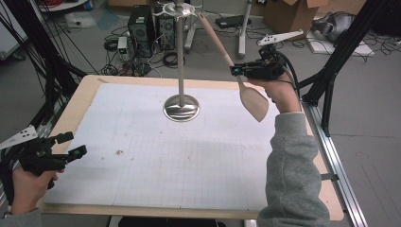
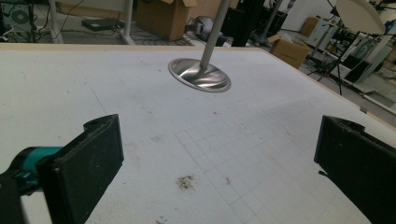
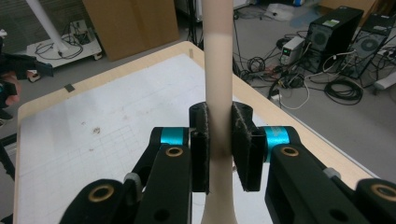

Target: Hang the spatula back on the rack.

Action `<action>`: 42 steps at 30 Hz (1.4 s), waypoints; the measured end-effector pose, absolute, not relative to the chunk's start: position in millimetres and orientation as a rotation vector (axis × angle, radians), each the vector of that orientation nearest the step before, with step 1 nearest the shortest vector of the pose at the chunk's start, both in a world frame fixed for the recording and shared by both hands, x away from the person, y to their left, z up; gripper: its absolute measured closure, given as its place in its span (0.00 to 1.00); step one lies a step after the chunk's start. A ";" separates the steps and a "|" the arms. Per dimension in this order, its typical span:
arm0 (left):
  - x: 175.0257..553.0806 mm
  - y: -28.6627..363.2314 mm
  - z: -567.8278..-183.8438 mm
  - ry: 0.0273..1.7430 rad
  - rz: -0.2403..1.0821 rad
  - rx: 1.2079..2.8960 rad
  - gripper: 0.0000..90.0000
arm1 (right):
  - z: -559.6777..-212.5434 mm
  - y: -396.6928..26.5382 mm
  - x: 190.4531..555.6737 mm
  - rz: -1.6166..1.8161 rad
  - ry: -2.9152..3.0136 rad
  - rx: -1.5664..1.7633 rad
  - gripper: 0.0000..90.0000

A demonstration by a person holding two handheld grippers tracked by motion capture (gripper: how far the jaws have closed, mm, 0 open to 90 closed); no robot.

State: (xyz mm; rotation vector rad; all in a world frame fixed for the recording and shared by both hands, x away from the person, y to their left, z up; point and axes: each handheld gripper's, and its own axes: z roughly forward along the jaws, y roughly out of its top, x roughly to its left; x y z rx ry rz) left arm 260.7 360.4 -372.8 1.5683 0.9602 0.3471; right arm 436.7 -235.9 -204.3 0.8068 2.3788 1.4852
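From above, my right tongs [image 1: 235, 70] clamp the wooden spatula [image 1: 254, 103] right of the stand [image 1: 181, 107], its handle tip near the top hooks (hanging not done). Left tongs [image 2: 210, 163] gape apart, empty. Right view: pads [image 3: 243, 144] squeeze the handle.

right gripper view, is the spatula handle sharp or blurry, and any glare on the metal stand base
Right gripper view: the spatula handle is soft and out of focus between the jaws, the table behind sharper. High view: the stand base shows bright glare. Left gripper view: the base carries streaky reflections, the near jaws blurred.
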 end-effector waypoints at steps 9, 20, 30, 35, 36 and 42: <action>261.0 360.2 -373.3 0.961 0.344 1.567 0.02 | -206.1 -232.9 438.6 1.488 2.393 0.802 0.88; 262.0 356.4 -374.2 0.954 0.333 1.576 0.02 | -210.5 -226.5 443.4 1.490 2.417 0.795 0.88; 262.0 355.6 -374.6 0.955 0.330 1.576 0.02 | -216.0 -215.5 447.7 1.468 2.447 0.789 0.88; 261.6 356.4 -374.2 0.955 0.335 1.578 0.02 | -219.3 -208.7 450.3 1.460 2.463 0.785 0.88; 261.6 356.5 -374.3 0.955 0.334 1.576 0.02 | -220.0 -207.5 451.1 1.456 2.464 0.778 0.88; 261.6 355.8 -375.2 0.956 0.335 1.581 0.02 | -223.0 -201.6 454.3 1.439 2.478 0.781 0.88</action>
